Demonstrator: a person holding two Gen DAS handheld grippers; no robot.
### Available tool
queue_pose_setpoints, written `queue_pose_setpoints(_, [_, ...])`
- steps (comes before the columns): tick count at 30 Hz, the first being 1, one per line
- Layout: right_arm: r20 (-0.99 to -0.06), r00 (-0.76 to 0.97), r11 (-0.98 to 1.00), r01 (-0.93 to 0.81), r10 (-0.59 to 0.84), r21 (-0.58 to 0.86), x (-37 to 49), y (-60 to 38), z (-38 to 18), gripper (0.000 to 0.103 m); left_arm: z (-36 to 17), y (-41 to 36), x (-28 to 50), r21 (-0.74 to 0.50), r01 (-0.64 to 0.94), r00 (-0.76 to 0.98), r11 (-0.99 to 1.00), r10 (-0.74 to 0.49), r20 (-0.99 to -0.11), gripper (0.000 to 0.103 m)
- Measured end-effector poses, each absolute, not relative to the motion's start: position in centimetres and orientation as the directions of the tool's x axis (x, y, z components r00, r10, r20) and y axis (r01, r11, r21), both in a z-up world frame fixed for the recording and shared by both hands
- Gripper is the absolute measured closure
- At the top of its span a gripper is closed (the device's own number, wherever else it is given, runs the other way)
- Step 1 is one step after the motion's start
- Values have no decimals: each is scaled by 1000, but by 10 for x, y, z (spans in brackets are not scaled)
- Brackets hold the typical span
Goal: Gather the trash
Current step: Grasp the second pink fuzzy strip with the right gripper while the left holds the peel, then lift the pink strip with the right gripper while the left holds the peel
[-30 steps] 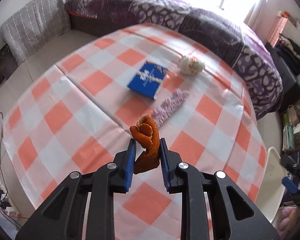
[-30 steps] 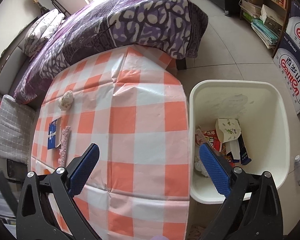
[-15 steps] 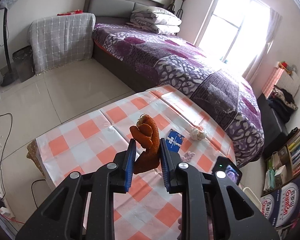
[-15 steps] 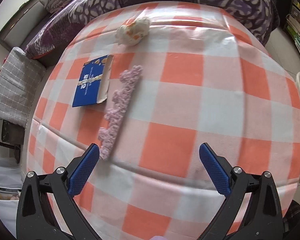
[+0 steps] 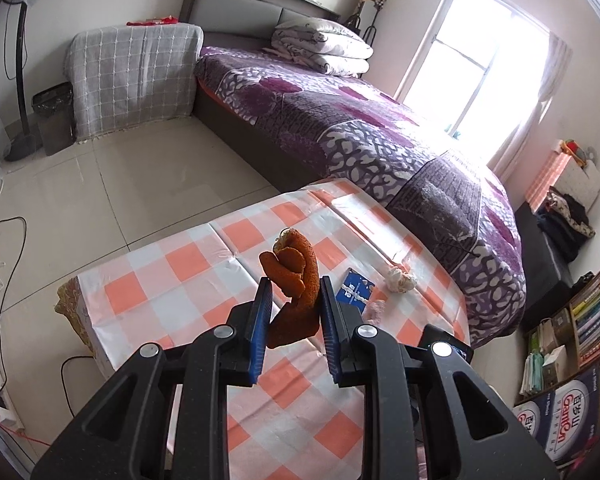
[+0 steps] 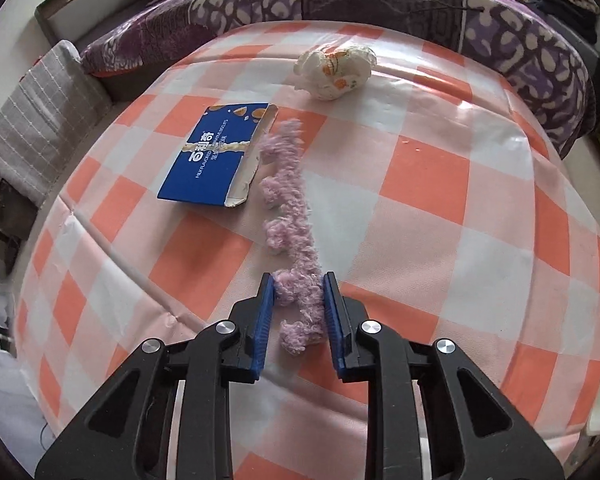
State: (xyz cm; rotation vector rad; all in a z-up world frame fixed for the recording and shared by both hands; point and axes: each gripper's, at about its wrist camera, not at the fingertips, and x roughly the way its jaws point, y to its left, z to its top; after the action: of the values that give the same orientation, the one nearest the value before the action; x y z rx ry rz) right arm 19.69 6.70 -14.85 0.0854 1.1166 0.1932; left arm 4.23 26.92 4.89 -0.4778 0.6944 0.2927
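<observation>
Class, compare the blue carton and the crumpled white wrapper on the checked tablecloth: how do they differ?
The blue carton lies flat and keeps its rectangular shape; the crumpled white wrapper is balled up and lumpy. The carton is dark blue with white lettering; the wrapper is white with orange marks. Neither gripper touches either.

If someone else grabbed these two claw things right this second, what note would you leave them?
Left gripper: shut on the orange peel, held above the checkered table.
Right gripper: shut on the near end of the purple fuzzy strip, which lies on the table.
On the table: blue box, crumpled tissue.
Left: bin all four; the bin is barely in view.
</observation>
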Motion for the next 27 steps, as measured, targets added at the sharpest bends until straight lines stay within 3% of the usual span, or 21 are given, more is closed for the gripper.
queue_pose_setpoints(6, [-873, 439, 978, -99, 211, 186, 188, 47, -133, 80, 50, 268, 43, -321, -410, 736, 854, 102, -669, 79])
queue_pose_setpoints(19, [-770, 566, 956, -156, 293, 249, 155, 24, -45, 80, 44, 244, 57, -297, -384, 729, 874, 90, -678, 79])
queue_pose_setpoints(27, [-748, 594, 952, -131, 298, 275, 134, -11, -28, 80, 33, 228, 64, -286, -367, 714, 885, 71, -696, 79])
